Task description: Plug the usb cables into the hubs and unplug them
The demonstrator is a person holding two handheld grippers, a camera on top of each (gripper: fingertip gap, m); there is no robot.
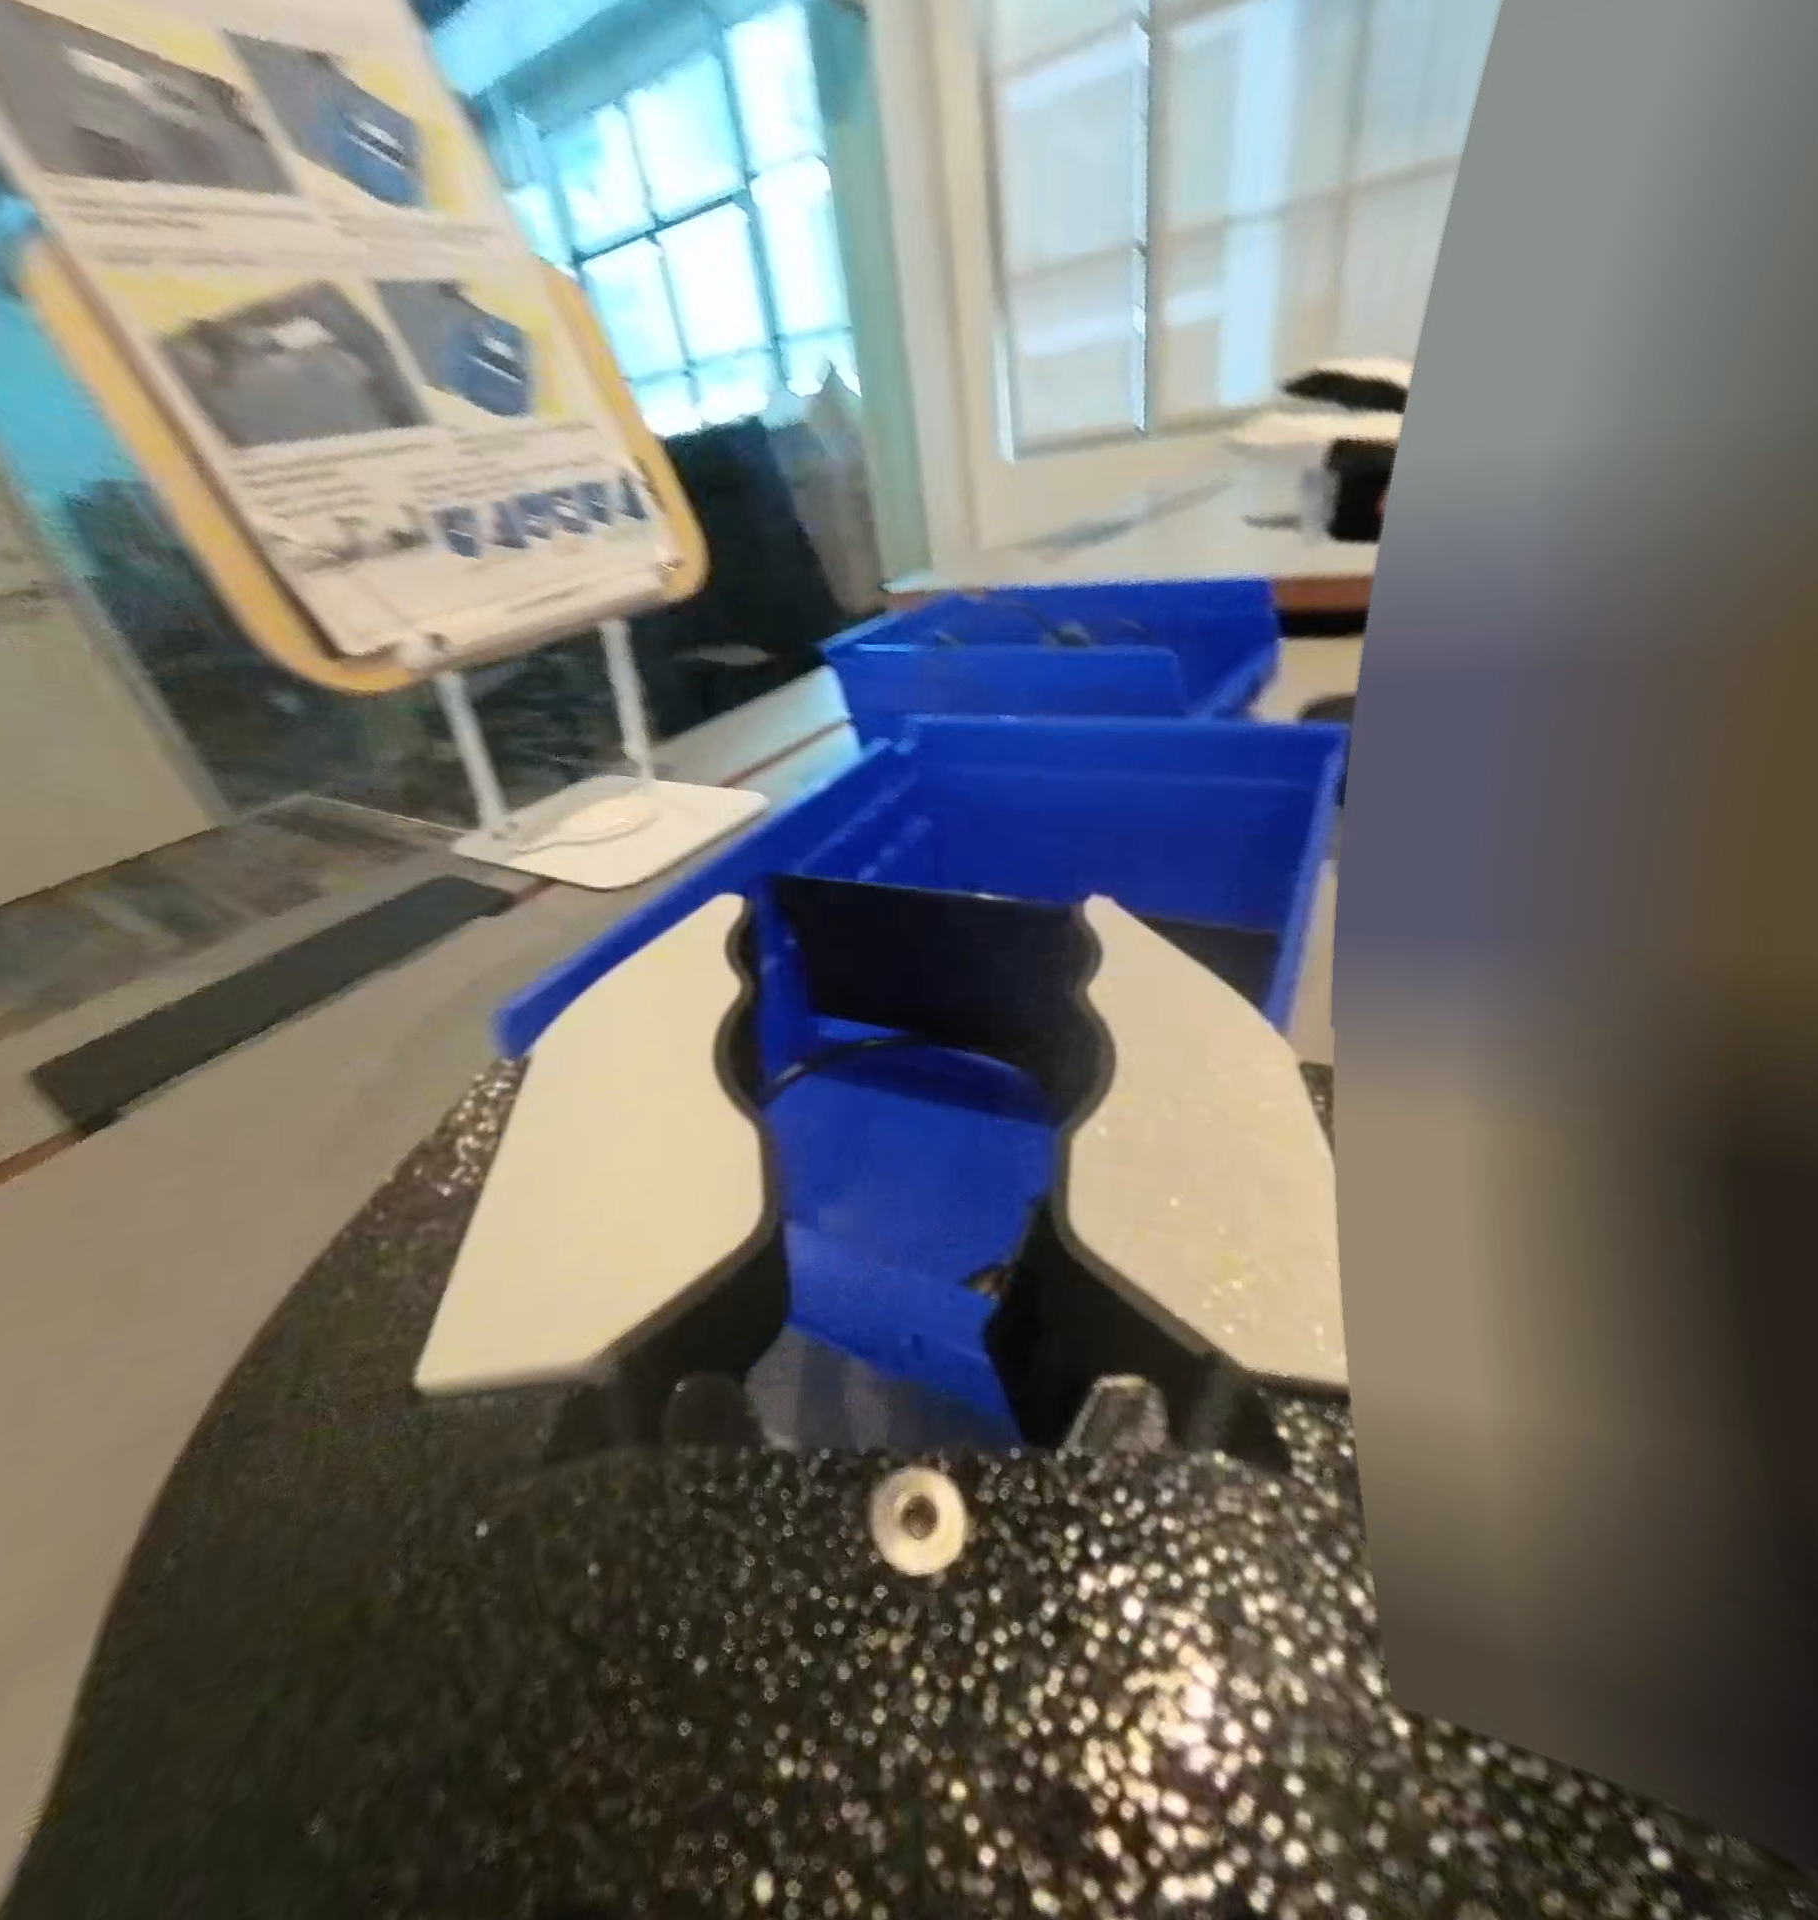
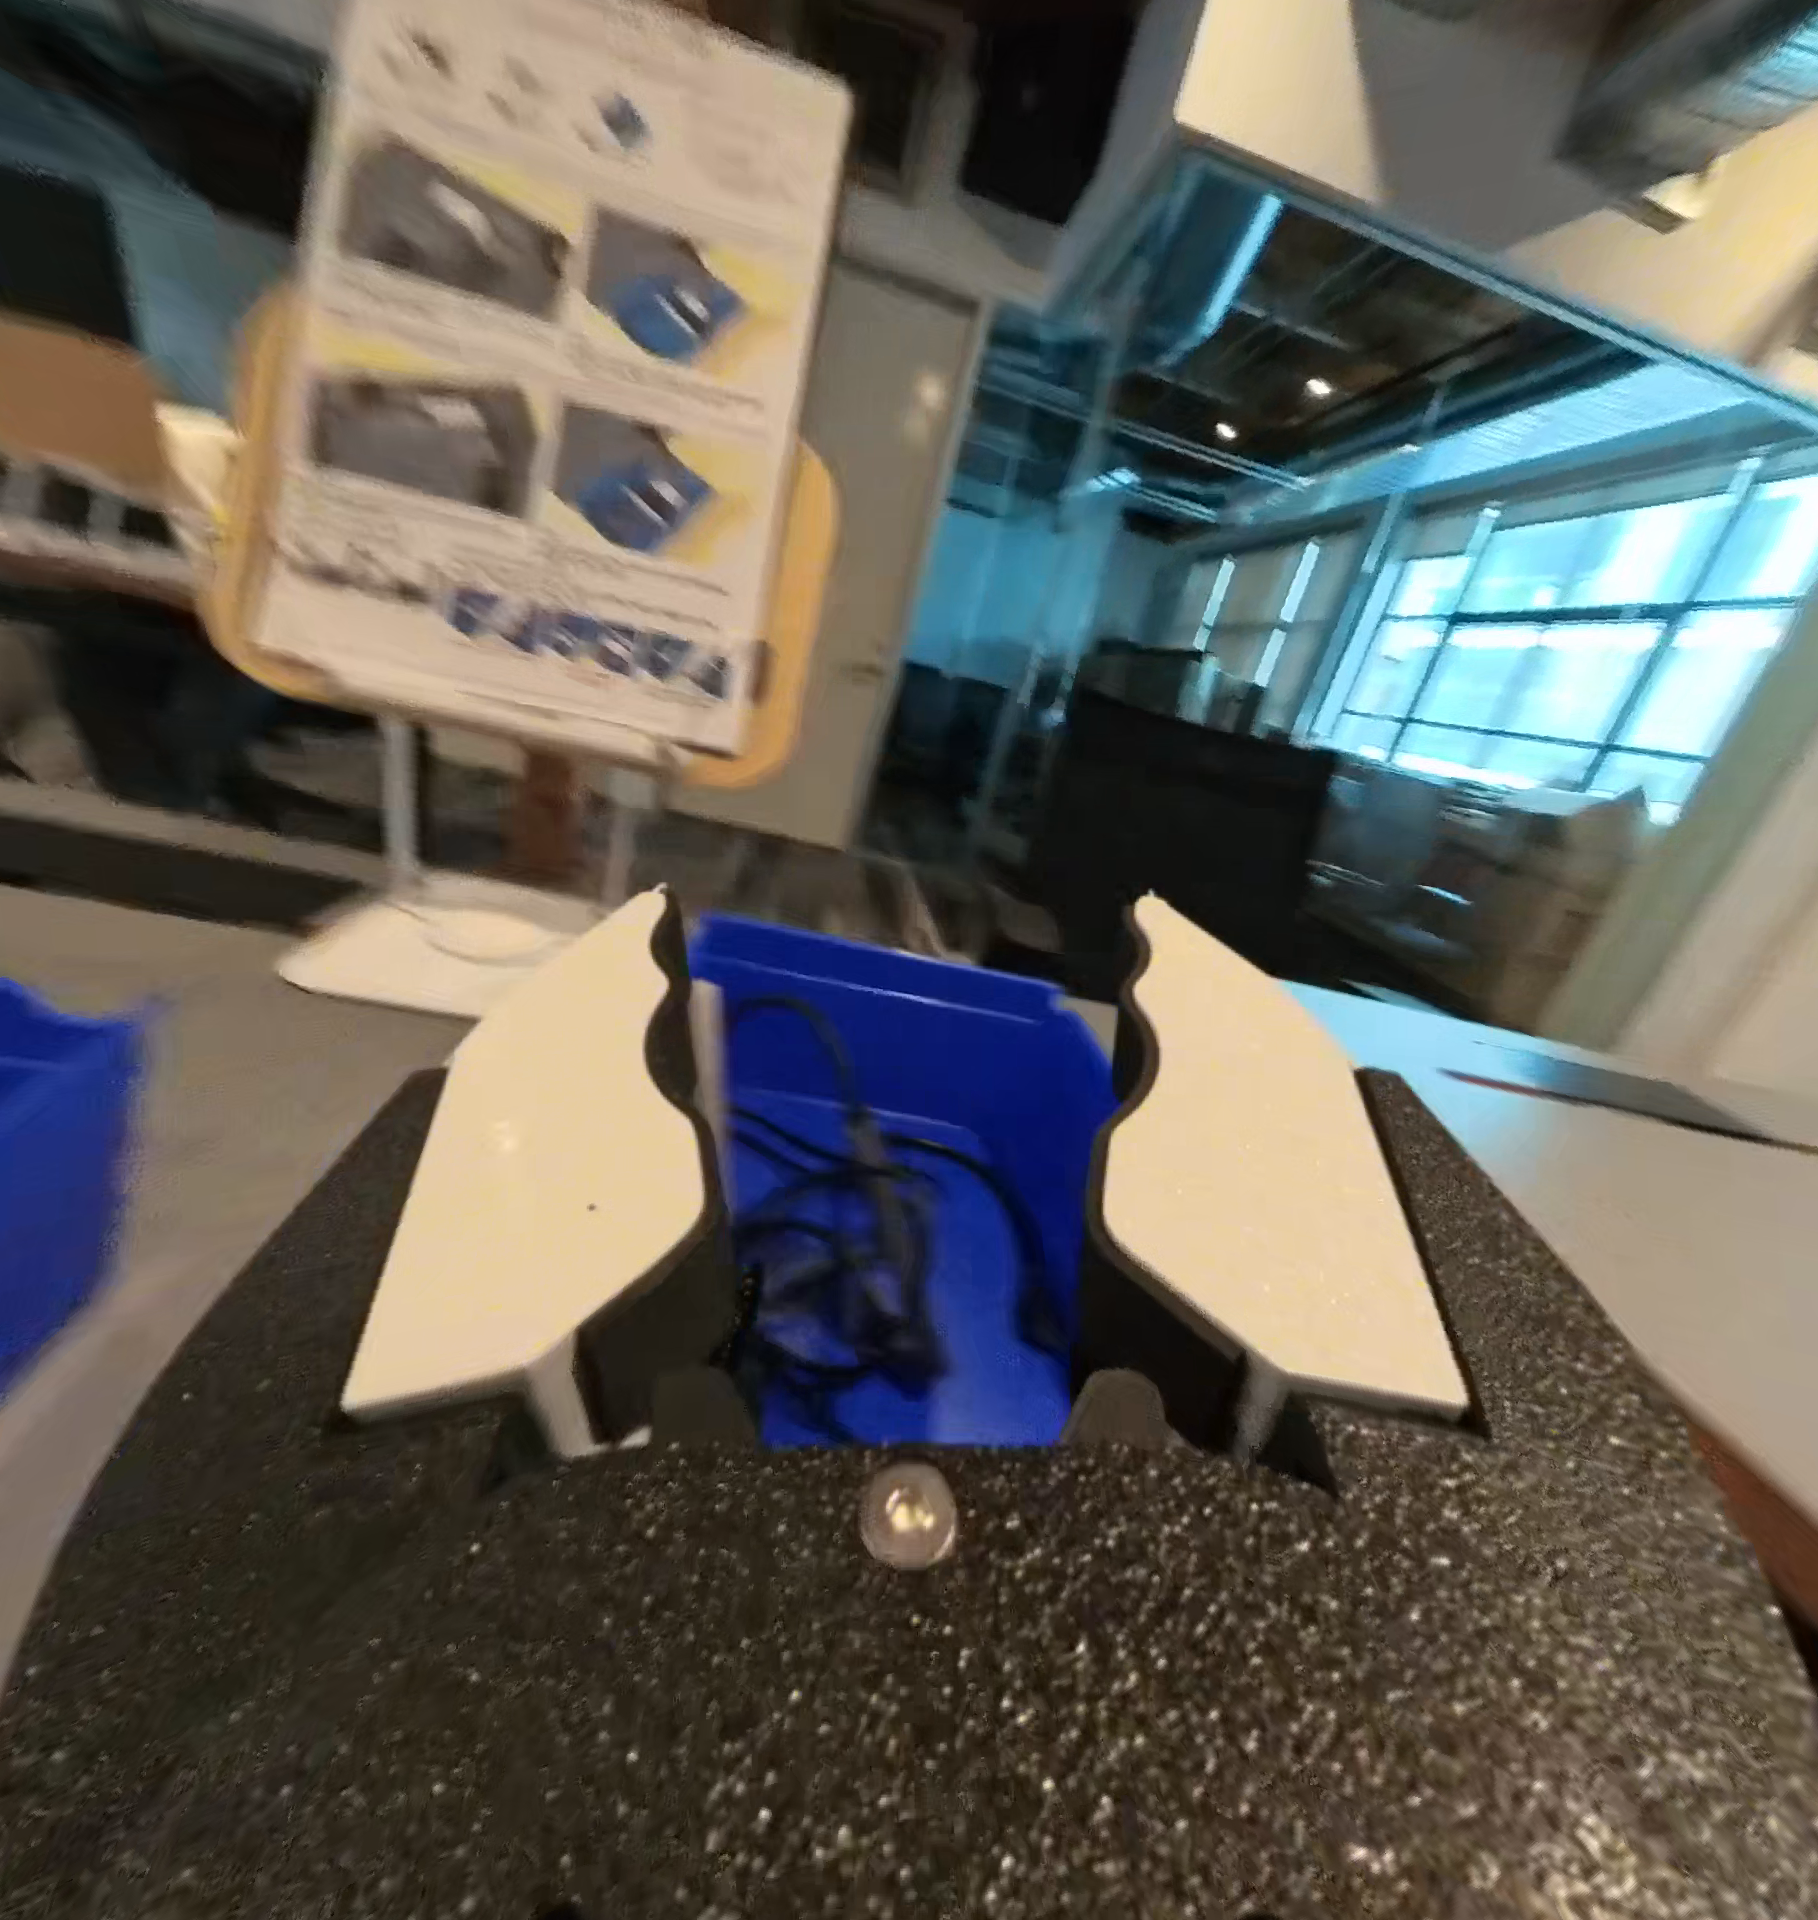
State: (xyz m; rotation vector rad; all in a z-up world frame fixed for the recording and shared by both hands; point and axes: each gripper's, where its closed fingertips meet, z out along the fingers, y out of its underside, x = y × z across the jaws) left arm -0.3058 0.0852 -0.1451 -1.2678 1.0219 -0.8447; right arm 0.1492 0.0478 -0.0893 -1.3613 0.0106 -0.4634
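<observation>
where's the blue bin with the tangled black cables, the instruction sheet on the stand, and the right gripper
blue plastic bin (image 2: 998,1039), right wrist view, inner back wall
tangled black cables (image 2: 863,1247), right wrist view, middle of bundle
printed instruction sheet on white stand (image 2: 552,416), right wrist view, sheet centre
right gripper (image 2: 900,909), right wrist view, between fingertips

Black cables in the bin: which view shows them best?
Right wrist view: the cables lie tangled in the blue bin, framed between the open right gripper. Left wrist view shows only thin dark strands in its far bin, blurred.

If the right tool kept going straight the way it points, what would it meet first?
Probably the tangle of black cables in the blue bin directly ahead of the open right tool; blur leaves depth uncertain.
</observation>
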